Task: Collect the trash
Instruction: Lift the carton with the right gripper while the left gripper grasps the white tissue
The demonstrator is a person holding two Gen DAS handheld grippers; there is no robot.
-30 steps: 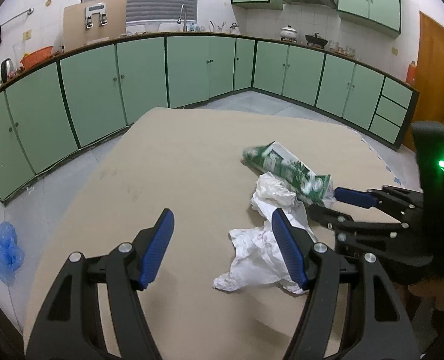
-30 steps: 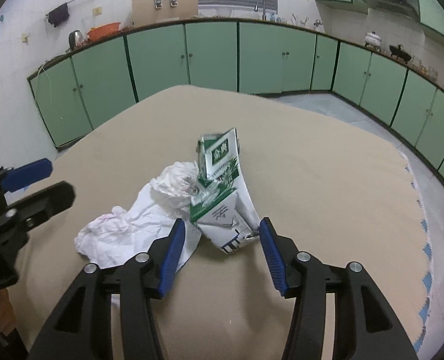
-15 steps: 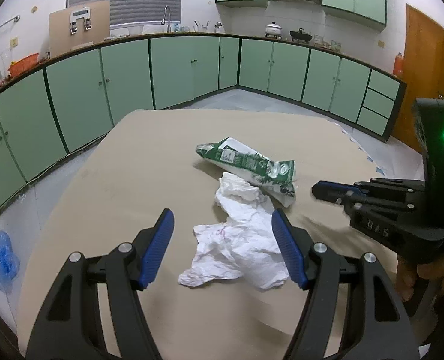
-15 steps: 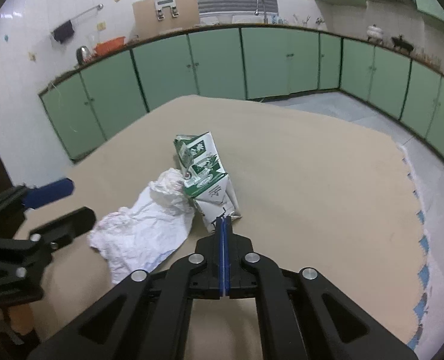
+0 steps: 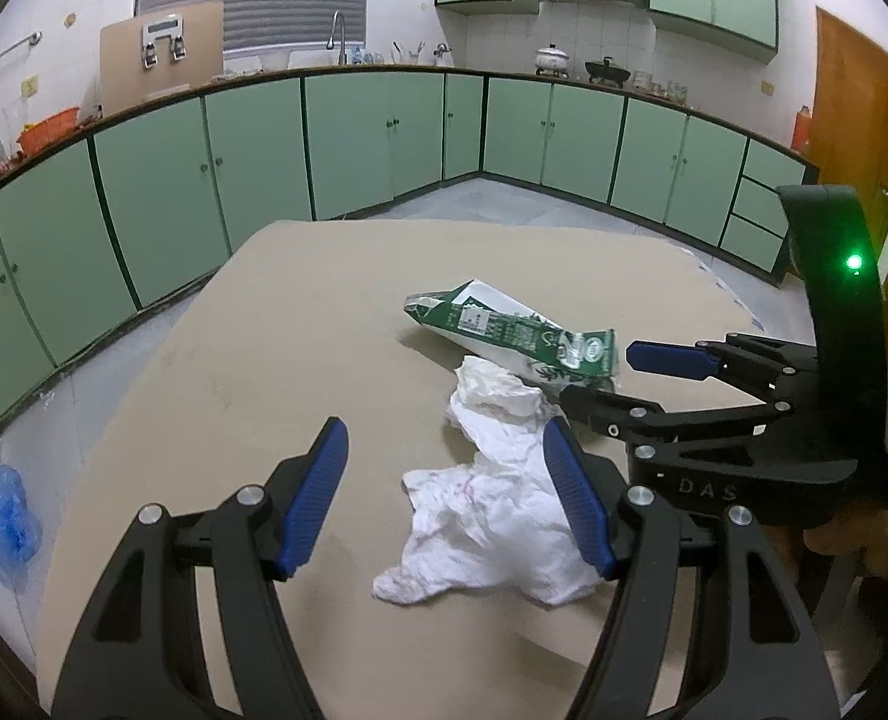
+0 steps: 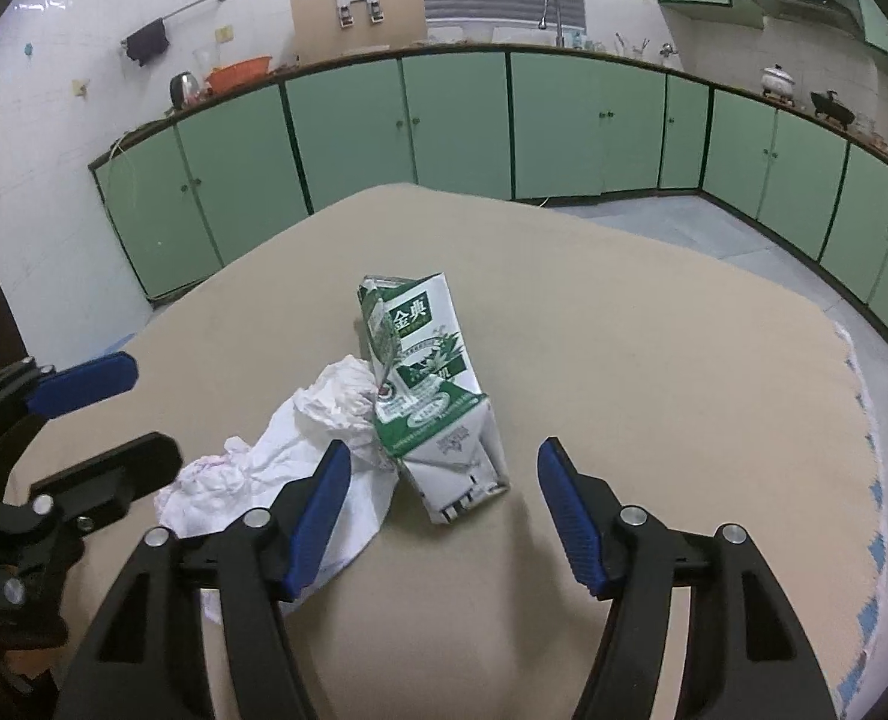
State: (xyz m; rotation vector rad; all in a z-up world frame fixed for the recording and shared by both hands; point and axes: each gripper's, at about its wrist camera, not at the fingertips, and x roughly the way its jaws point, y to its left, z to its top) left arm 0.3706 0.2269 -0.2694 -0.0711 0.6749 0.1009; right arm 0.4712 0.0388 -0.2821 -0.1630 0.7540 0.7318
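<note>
I saw the green-and-white milk carton [image 6: 429, 396], printed "金典", lying flattened on the tan table [image 6: 654, 360] against crumpled tissue [image 5: 492, 516]. My right gripper [image 6: 438, 516] was opening before the carton, pinching nothing; my left gripper [image 5: 450, 498] stood spread, empty.

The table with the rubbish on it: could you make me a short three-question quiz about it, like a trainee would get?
1. True or false: the crushed green milk carton stands upright on the table.
2. Which touches the carton? A) the crumpled white tissue paper B) the orange basin C) the kettle
3. Fill in: the right gripper, its jaws opening, has nothing pressed between its pads; the carton's near end lies just ahead of its ____.

Key:
1. False; it lies on its side.
2. A
3. Fingertips. The left gripper is open too, with the tissue paper ahead of it.
</note>
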